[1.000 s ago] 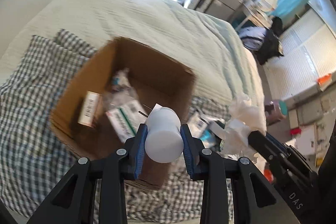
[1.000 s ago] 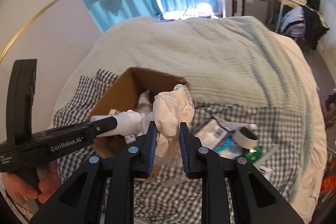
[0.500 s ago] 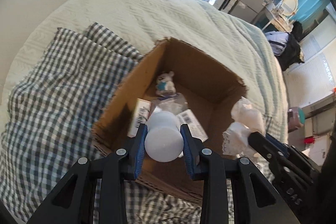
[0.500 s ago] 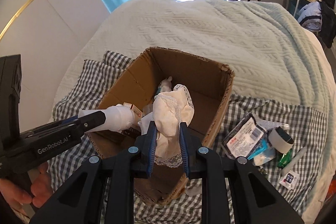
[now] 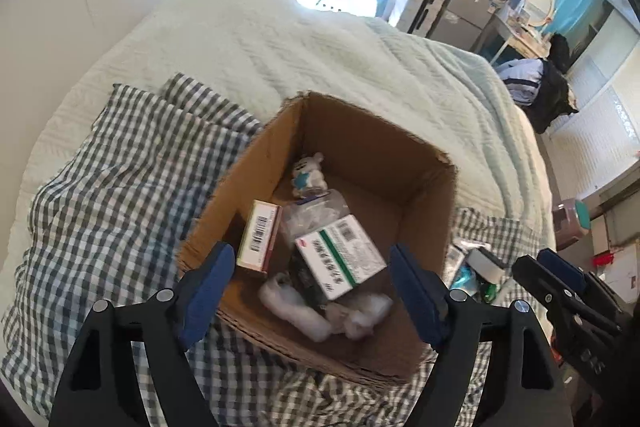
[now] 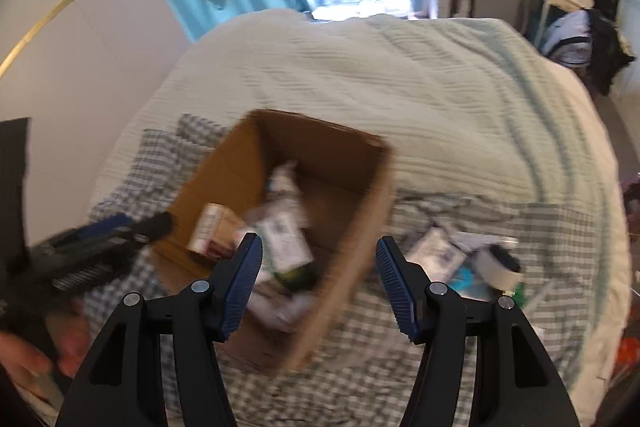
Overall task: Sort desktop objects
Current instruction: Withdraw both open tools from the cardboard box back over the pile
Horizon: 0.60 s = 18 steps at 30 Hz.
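Observation:
An open cardboard box (image 5: 360, 139) stands on a checked cloth (image 5: 120, 167) spread on the bed. On its floor lie a white bottle (image 5: 292, 303) and a white lacy cloth (image 5: 360, 311), beside a green-and-white medicine box (image 5: 340, 255), a red-edged carton (image 5: 260, 235) and a small bear figure (image 5: 308, 175). My left gripper (image 5: 310, 267) hangs over the box's near side, jaws opening, nothing between them. In the blurred right wrist view my right gripper (image 6: 318, 259) is above the box (image 6: 240, 167), jaws opening and empty.
Right of the box, loose things lie on the checked cloth: a white packet (image 6: 436, 251) and a tape roll (image 6: 500, 263). A pale green quilt (image 6: 400, 75) covers the bed behind. A hand (image 6: 24, 355) holds the left gripper (image 6: 100, 239) at the left edge.
Both grippers came over the box and let go. The white bottle left the left jaws and the lacy cloth left the right jaws; both now lie in the box.

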Each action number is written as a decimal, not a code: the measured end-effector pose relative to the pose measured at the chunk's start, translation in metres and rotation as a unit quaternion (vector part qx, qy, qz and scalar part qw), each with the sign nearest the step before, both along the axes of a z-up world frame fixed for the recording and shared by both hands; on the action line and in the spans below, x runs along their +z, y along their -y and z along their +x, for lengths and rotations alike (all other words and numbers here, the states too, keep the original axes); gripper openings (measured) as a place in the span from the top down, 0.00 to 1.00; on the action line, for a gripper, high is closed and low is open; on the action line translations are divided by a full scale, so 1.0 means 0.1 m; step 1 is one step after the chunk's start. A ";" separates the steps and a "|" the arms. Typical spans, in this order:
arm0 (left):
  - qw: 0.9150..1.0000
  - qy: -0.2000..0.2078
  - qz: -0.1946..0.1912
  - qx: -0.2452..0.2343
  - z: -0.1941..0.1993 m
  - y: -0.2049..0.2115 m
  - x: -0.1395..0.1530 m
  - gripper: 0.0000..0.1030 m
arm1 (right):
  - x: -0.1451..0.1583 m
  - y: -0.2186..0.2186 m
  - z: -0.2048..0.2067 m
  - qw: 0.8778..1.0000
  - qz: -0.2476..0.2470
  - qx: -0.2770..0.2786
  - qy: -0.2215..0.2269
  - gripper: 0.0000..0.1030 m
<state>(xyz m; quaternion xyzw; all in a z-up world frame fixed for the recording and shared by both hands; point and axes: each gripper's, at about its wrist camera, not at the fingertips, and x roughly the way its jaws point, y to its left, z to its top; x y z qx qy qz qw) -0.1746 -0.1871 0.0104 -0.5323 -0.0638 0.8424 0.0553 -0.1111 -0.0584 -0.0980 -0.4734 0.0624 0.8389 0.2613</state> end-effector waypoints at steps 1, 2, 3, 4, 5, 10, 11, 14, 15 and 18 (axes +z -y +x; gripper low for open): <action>1.000 -0.001 0.004 -0.003 0.02 -0.05 0.02 0.20 | 0.04 -0.07 0.08 1.000 0.004 -0.012 -0.002 0.43; 1.000 -0.003 0.007 -0.006 0.04 -0.11 0.04 0.20 | 0.10 -0.15 0.19 1.000 0.007 -0.027 -0.006 0.43; 1.000 -0.006 0.008 -0.010 0.06 -0.17 0.06 0.20 | 0.13 -0.21 0.25 0.999 0.008 -0.037 -0.009 0.43; 1.000 -0.009 0.008 -0.016 0.09 -0.26 0.08 0.19 | 0.19 -0.27 0.35 0.999 0.012 -0.050 -0.013 0.43; 1.000 -0.011 0.007 -0.021 0.11 -0.32 0.09 0.19 | 0.25 -0.34 0.46 0.998 0.018 -0.063 -0.017 0.43; 0.998 -0.022 0.005 -0.052 0.24 -0.76 0.13 0.16 | 0.39 -0.58 0.88 0.994 0.024 -0.103 -0.022 0.43; 0.998 -0.023 0.006 -0.062 0.27 -0.88 0.12 0.16 | 0.41 -0.62 0.96 0.993 0.026 -0.109 -0.023 0.43; 0.996 -0.026 0.006 -0.084 0.34 -1.18 0.09 0.14 | 0.46 -0.72 1.18 0.991 0.034 -0.128 -0.019 0.43; 0.995 -0.029 0.005 -0.091 0.37 -1.28 0.07 0.14 | 0.47 -0.75 1.26 0.990 0.035 -0.138 -0.017 0.43; 0.993 -0.032 -0.001 -0.116 0.41 -1.60 -0.02 0.13 | 0.48 -0.88 1.47 0.987 0.028 -0.156 -0.017 0.43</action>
